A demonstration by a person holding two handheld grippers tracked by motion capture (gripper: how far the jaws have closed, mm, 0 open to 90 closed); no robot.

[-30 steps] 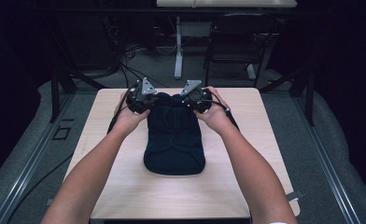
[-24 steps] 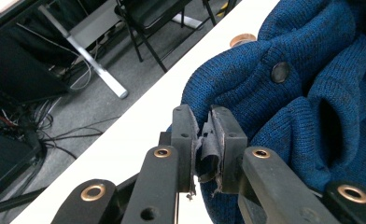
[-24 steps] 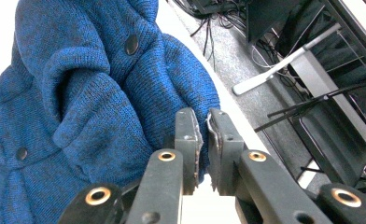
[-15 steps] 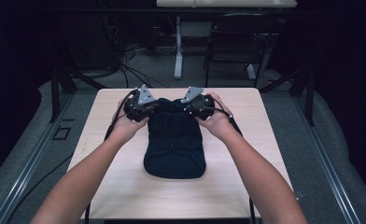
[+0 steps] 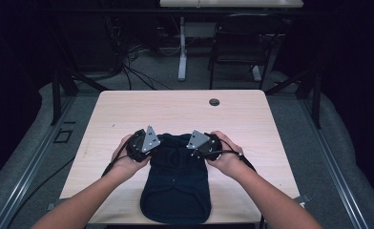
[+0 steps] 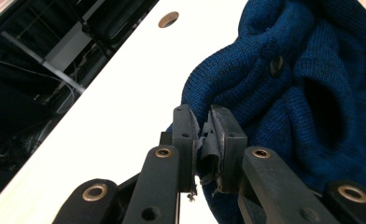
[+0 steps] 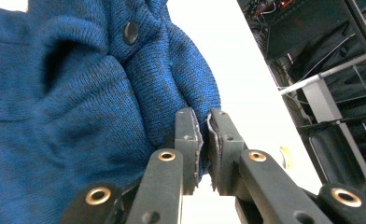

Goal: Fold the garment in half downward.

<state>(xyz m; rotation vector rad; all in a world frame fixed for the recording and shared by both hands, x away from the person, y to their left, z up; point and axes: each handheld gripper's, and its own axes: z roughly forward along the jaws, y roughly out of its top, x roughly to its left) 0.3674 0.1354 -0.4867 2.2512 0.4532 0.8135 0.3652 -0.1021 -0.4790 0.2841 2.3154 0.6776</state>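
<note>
Found the dark blue knitted garment [image 5: 175, 191] lying flat on the near half of the surface [image 5: 128, 109], lower end at the near edge, collar end toward the middle. Found the left tongs [image 6: 204, 128] clamped narrow on a pinch of knit at one top corner, and the right tongs [image 7: 203, 126] clamped likewise on the opposite top corner. Judged the piece light, limp and stretchy: likely to sag between two grips, to bunch and drag rather than slide as a sheet, and to pull out of shape under a hard tug. Judged it neither fragile nor slippery, given the coarse knit against the pads. Reckoned the thick folded edges at the shoulders the best place to take hold, well apart and level, clear of the button [image 6: 276, 66], with a generous fold between the pads rather than a thin one. Got from the high view the whole outline, the left hand [image 5: 128, 160], the right hand [image 5: 229, 160] and the symmetry of the two grips, yet a colour close to black. Got from the two gripper views the true blue, the knit texture, the button, a dark opening in the cloth and the slim pinch of fabric in each bite, plus the cable hole [image 6: 168, 19] farther along the surface.
</note>
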